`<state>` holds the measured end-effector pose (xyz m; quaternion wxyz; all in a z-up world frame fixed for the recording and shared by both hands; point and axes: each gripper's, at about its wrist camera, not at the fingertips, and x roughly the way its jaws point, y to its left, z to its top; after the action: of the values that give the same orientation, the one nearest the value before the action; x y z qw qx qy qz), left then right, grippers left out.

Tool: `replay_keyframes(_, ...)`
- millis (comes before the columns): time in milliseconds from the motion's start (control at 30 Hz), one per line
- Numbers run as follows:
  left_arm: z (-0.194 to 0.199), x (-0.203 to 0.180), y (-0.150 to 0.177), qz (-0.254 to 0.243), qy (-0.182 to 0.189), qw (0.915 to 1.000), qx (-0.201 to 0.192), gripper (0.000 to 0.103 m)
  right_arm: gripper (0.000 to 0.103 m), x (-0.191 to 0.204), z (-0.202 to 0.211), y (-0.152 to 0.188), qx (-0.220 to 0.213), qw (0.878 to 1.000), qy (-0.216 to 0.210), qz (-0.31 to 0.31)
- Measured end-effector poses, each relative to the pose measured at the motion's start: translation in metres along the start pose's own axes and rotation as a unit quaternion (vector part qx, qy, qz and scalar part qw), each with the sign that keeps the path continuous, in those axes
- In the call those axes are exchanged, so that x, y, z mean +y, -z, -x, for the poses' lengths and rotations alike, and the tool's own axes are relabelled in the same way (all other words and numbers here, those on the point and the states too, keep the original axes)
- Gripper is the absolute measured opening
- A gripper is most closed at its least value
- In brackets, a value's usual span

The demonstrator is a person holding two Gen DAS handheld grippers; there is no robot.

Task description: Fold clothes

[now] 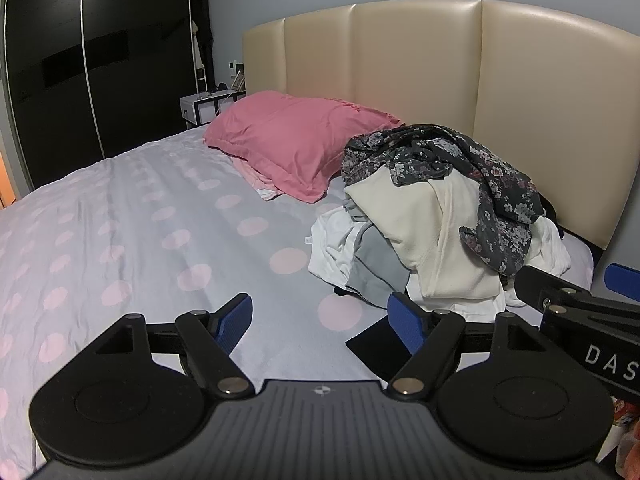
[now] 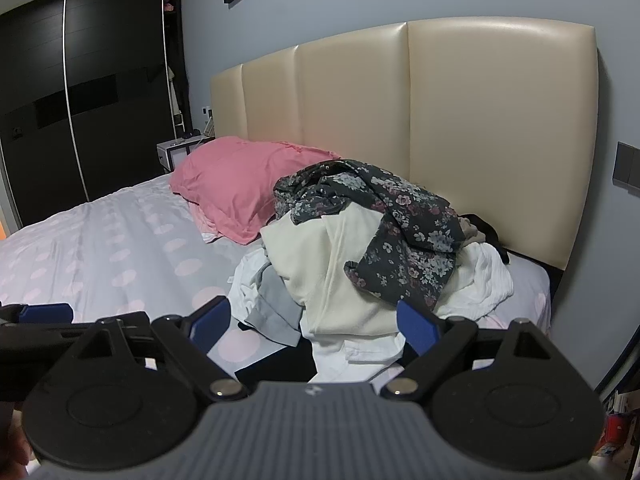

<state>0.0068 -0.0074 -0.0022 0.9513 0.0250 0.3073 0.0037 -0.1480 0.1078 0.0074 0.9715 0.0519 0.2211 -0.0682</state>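
A rumpled heap of clothes (image 1: 440,216) sits on the bed (image 1: 160,240) against the padded cream headboard (image 1: 440,64), a dark floral garment (image 2: 400,236) draped over a soft cream one (image 2: 320,280), just beside a pink pillow (image 1: 288,140). Both the left gripper (image 1: 320,320) and right gripper (image 2: 312,320) hover before the heap, blue-tipped fingers spread wide and holding nothing, above the polka-dot sheet.

One pillow (image 1: 288,142), one clothes pile (image 1: 432,216), two tongs (image 1: 320,326).

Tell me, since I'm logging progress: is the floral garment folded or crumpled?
Crumpled: the floral garment drapes unevenly over the cream garment atop the pile.
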Motion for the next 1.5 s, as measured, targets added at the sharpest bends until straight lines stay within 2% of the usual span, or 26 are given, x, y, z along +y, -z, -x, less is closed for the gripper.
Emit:
replay_keyframes(1133,-0.011,0.000,0.000,0.007,0.002,0.9998,0.019,0.068,0.091,-0.004,-0.012,-0.001,0.018,1.000,0.001,-0.005)
replay_keyframes(1300,-0.022,0.011,-0.004,0.023,0.014,0.9990,0.036,0.069,0.091,-0.005,-0.023,-0.004,0.033,0.999,-0.018,-0.007)
replay_keyframes(1400,-0.030,0.020,-0.009,0.024,0.007,0.9989,0.039,0.069,0.091,-0.003,-0.034,-0.012,0.034,0.999,-0.035,0.010)
replay_keyframes(1500,-0.041,0.030,-0.015,0.024,0.001,0.9987,0.045,0.069,0.091,-0.006,-0.053,-0.027,0.032,0.997,-0.071,0.026)
